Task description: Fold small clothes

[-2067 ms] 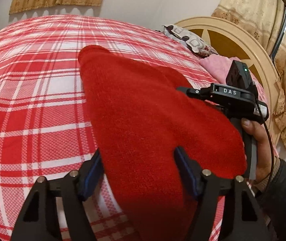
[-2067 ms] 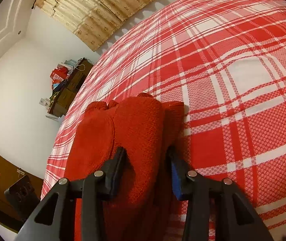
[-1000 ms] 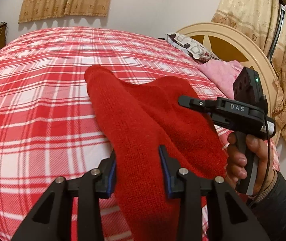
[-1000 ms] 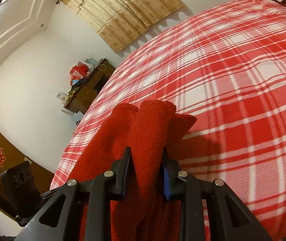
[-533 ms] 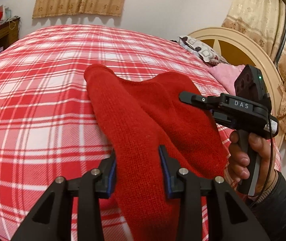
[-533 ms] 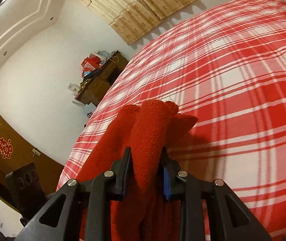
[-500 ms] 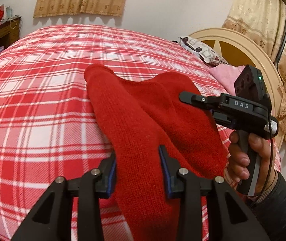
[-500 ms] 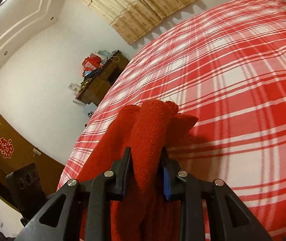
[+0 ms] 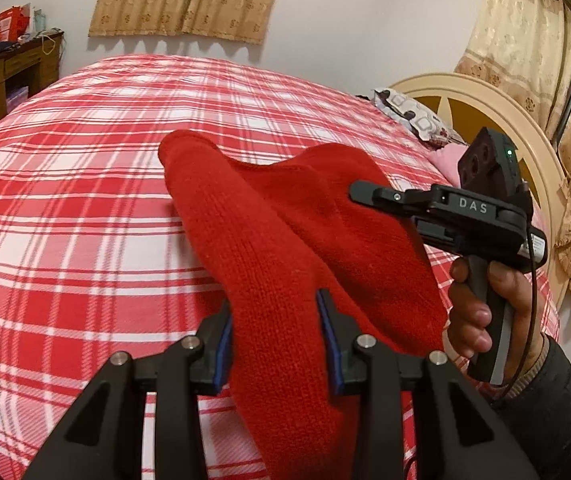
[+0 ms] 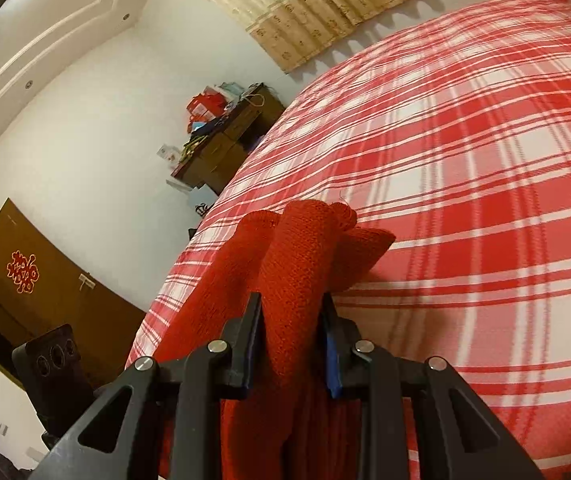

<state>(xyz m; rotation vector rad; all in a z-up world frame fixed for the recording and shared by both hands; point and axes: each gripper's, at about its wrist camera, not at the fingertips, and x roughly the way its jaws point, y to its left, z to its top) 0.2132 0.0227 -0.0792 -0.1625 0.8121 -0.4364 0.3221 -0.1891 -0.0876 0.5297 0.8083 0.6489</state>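
Plaid bedding (image 9: 65,240) fills the near ground under us, red and white checks running back across the bed to a curtained wall.

Nearest to us, the left hand-held gripper (image 9: 275,338) is clamped on a thick fold of the red knit (image 9: 269,248), its blue pads pressed into the wool on both sides. The right hand-held gripper (image 10: 291,340) is likewise clamped on a bunched roll of the same knit (image 10: 297,264). In the left view we see the right tool from the side, a hand (image 9: 481,300) wrapped around its grip, with the knit hanging between the two tools above the bed.

We judge the step to be carrying the knit to a clear patch of bed and laying it down for a fold. To do it well we keep both grips firm, hold the two ends level and apart so the span stays taut, lower the far edge first, then draw back so the cloth lands flat, not bunched.

Farther off stand the headboard (image 9: 497,104), a pillow (image 9: 413,120) and a cluttered desk (image 10: 229,148).
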